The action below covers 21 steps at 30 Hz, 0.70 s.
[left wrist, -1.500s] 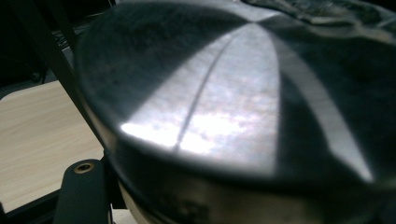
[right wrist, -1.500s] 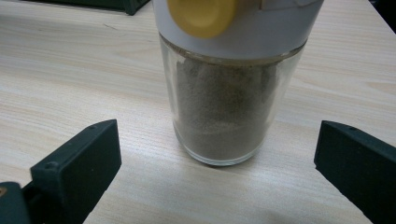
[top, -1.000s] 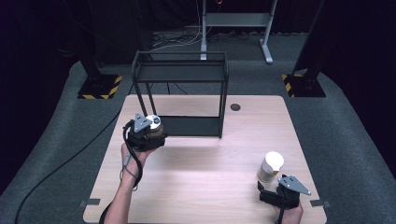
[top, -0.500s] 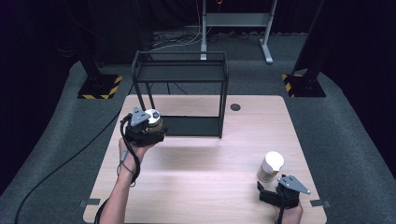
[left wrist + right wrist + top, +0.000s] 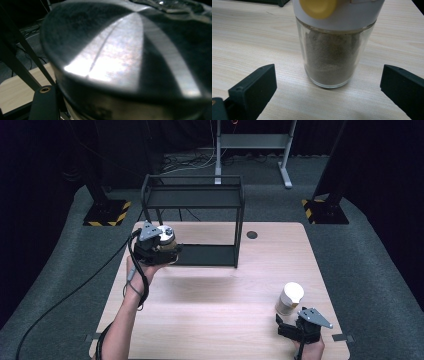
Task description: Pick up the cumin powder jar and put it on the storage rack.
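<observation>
My left gripper (image 5: 159, 246) is shut on a round container with a shiny metal lid (image 5: 167, 234). It holds the container at the left end of the black wire rack (image 5: 192, 197), level with the lower shelf (image 5: 207, 255). In the left gripper view the lid (image 5: 125, 55) is very close, and one black fingertip (image 5: 43, 101) shows beside it. A glass jar of brown powder with a white cap (image 5: 290, 297) stands at the table's front right. My right gripper (image 5: 295, 326) rests just behind it, open. In the right gripper view the jar (image 5: 332, 57) stands between the spread fingers, touching neither.
The light wooden table (image 5: 215, 320) has a small round hole (image 5: 252, 235) near the rack's right post. A black cable (image 5: 70, 295) trails off the table's left side. Dark floor and stand legs lie beyond the far edge.
My left gripper has carried the metal-lidded container forward, closer to the rack's lower shelf. The right gripper and the jar have not moved.
</observation>
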Motion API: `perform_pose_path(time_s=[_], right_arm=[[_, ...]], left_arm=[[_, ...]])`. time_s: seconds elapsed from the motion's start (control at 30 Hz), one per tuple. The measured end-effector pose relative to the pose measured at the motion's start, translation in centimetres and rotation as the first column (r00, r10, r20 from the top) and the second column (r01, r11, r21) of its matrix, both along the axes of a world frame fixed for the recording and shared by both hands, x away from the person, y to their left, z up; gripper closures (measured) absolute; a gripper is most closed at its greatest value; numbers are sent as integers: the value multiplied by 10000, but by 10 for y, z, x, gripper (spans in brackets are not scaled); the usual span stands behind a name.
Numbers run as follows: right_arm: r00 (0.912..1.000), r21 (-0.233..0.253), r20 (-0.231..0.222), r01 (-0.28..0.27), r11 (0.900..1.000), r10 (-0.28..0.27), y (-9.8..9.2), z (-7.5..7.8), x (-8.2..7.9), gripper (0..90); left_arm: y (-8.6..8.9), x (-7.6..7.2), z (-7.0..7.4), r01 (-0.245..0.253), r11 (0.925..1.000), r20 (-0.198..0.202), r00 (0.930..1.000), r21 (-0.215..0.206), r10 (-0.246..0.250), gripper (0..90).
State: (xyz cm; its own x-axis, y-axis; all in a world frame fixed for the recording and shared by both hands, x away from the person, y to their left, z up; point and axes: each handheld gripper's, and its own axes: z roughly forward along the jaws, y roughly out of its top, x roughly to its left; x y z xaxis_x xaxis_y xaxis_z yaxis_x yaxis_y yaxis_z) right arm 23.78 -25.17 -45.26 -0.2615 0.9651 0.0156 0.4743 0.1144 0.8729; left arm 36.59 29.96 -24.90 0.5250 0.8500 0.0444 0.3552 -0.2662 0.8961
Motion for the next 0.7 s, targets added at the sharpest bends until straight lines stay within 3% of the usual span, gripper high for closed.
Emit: perform_pose_path(time_s=[0.5,0.7], right_arm=[[10000,67,53,2,10000,-3,-1,-1,-1,0],[10000,21,6,-34,10000,34,-1,0,0,0]], left_arm=[[-4,15,19,177,9998,-185,9997,82,-175,306],[-5,22,20,146,9999,-276,9995,53,-145,306]])
